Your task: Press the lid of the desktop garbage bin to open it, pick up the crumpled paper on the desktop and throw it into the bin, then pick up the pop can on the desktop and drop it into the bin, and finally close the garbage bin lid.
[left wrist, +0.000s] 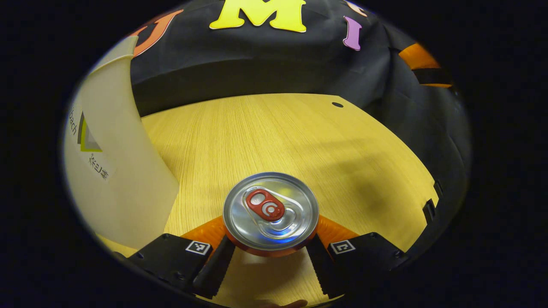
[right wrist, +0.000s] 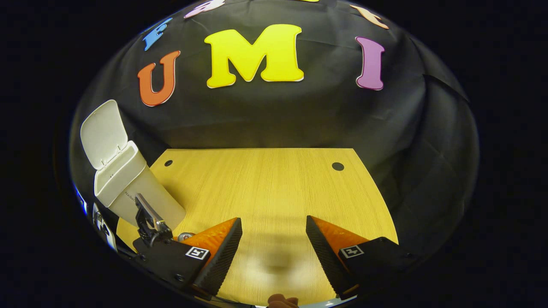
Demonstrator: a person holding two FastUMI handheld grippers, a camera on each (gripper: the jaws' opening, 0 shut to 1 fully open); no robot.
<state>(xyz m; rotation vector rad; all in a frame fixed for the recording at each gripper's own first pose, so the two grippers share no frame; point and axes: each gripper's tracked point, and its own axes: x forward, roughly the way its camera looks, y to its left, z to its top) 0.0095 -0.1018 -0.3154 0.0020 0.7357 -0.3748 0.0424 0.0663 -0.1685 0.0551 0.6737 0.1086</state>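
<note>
In the left gripper view I look down on the pop can [left wrist: 270, 211], with its silver top and red tab. My left gripper [left wrist: 272, 224] is shut on it, one finger pressing each side. The white garbage bin [left wrist: 115, 171] stands close by on the left. In the right gripper view the bin [right wrist: 132, 192] is at the far left with its lid [right wrist: 105, 132] swung up and open. My right gripper [right wrist: 273, 220] hangs open over the wooden table [right wrist: 265, 184] with nothing between its fingers. The left gripper's body [right wrist: 150, 222] and a sliver of the can [right wrist: 185, 235] sit beside the bin's base.
The table's far edge meets the black cloth wall. Two small dark holes [right wrist: 338, 166] [right wrist: 168, 163] mark the table's back corners. A fingertip of the person's hand [right wrist: 280, 301] shows at the bottom edge.
</note>
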